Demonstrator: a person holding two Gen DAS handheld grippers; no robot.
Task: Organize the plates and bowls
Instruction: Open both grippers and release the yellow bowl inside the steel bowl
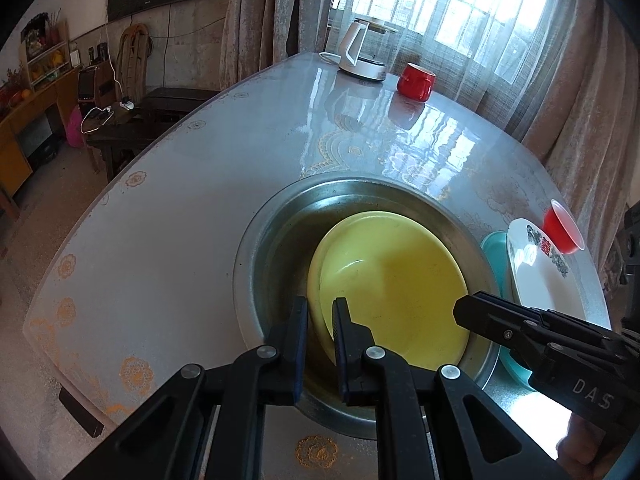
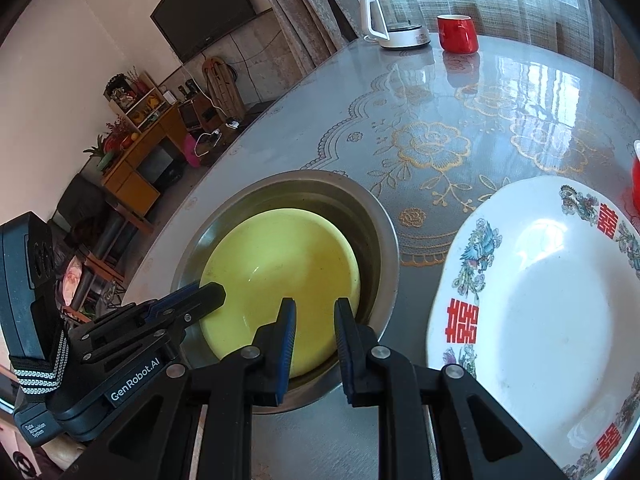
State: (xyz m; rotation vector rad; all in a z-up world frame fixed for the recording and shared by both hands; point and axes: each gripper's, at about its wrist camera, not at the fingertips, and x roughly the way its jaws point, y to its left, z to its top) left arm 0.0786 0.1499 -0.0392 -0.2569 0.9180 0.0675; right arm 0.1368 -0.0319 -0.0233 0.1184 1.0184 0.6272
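The left gripper point(image 1: 322, 320) has its jaws set narrowly astride the near-left rim of the yellow plates point(image 1: 394, 280), not clearly pinching them; the stack lies in the steel basin point(image 1: 256, 248) sunk in the table point(image 1: 160, 216). The right gripper point(image 2: 315, 320), jaws narrowly apart and empty, hovers over the stack's near edge. Right of the basin sits the white patterned plate point(image 2: 552, 320).

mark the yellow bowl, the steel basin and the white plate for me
yellow bowl point(image 2: 280, 264): right wrist view, inner bottom.
steel basin point(image 1: 256, 240): left wrist view, bare left rim.
white plate point(image 2: 552, 304): right wrist view, plain centre.
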